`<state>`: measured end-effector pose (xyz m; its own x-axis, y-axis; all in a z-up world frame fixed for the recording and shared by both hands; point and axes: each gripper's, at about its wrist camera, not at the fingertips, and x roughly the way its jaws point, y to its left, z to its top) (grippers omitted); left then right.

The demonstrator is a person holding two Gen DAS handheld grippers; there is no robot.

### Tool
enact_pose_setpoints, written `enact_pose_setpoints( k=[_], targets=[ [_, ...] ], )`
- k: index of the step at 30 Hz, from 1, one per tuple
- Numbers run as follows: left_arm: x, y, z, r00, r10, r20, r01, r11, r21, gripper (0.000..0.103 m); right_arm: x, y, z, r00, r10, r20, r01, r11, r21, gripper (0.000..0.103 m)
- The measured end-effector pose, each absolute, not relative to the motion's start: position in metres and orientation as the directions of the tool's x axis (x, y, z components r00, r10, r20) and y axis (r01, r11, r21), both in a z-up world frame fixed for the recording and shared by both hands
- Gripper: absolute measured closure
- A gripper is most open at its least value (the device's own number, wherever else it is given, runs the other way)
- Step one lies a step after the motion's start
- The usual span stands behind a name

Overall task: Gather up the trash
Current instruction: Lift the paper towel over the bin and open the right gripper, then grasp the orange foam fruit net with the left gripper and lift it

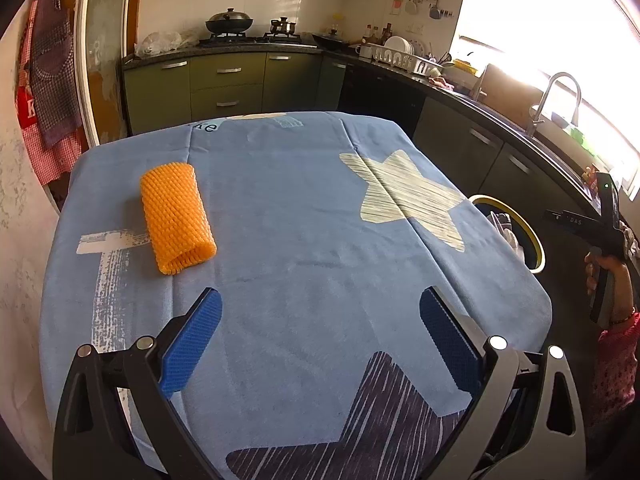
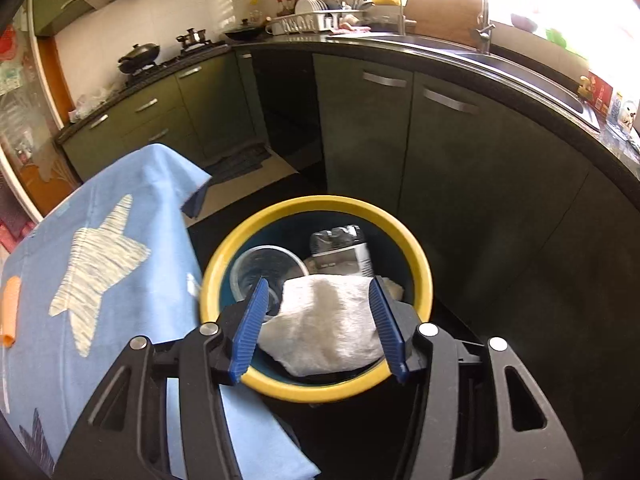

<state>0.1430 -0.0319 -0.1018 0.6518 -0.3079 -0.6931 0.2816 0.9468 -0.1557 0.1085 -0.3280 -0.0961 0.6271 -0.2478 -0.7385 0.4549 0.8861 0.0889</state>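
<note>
Left wrist view: the left gripper (image 1: 320, 344) hangs over a table (image 1: 304, 264) draped in a blue cloth printed with pale and dark stars, its blue pads spread wide with only cloth between them. Ahead and to its left lies an orange net (image 1: 176, 218), a foam mesh sleeve rolled into a short tube with a bumpy, knobbed surface, its open end facing the camera; it rests flat on the cloth, apart from the fingers. At the table's right edge the yellow rim of a bin (image 1: 532, 236) shows, and farther right the right gripper is seen in the person's hand. Right wrist view: the right gripper (image 2: 318, 324) is poised above the bin (image 2: 420, 280), which stands on the dark floor just beside the table (image 2: 132, 312). Its jaws are partly open, and a white crumpled tissue (image 2: 328, 320) sits between the pads over the bin's mouth; whether the pads touch it I cannot tell. Inside the bin lie a clear cup (image 2: 266, 268) and a dark wrapper (image 2: 340, 248).
</note>
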Motion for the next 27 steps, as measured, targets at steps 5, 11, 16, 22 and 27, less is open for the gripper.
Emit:
enact_pose_setpoints(
  k=[5,11,16,22,27],
  targets=[
    [0.155,-0.027,-0.101,0.654,-0.253,-0.713,0.23,0.964,-0.131,0.005,0.106,-0.308,-0.091,0.659,-0.212,-0.721,0.407,0.907,0.106,0.047],
    [0.199,0.002,-0.1,0.629,-0.145,-0.764,0.065,0.989,-0.134,0.005,0.111,-0.295,-0.095,0.671,-0.164,-0.723,0.362,0.924,0.126,0.047],
    [0.245,0.025,-0.109,0.586,-0.082,-0.806,-0.05,0.989,-0.137,0.005,0.116,-0.288,-0.103,0.671,-0.122,-0.731,0.33,0.933,0.147,0.047],
    [0.297,0.042,-0.136,0.516,-0.005,-0.857,-0.144,0.985,-0.092,0.005,0.122,-0.285,-0.112,0.669,-0.088,-0.738,0.302,0.939,0.162,0.046],
    [0.324,0.05,-0.156,0.471,0.009,-0.882,-0.194,0.976,-0.094,0.005,0.124,-0.288,-0.118,0.662,-0.079,-0.745,0.298,0.94,0.165,0.046]
  ],
)
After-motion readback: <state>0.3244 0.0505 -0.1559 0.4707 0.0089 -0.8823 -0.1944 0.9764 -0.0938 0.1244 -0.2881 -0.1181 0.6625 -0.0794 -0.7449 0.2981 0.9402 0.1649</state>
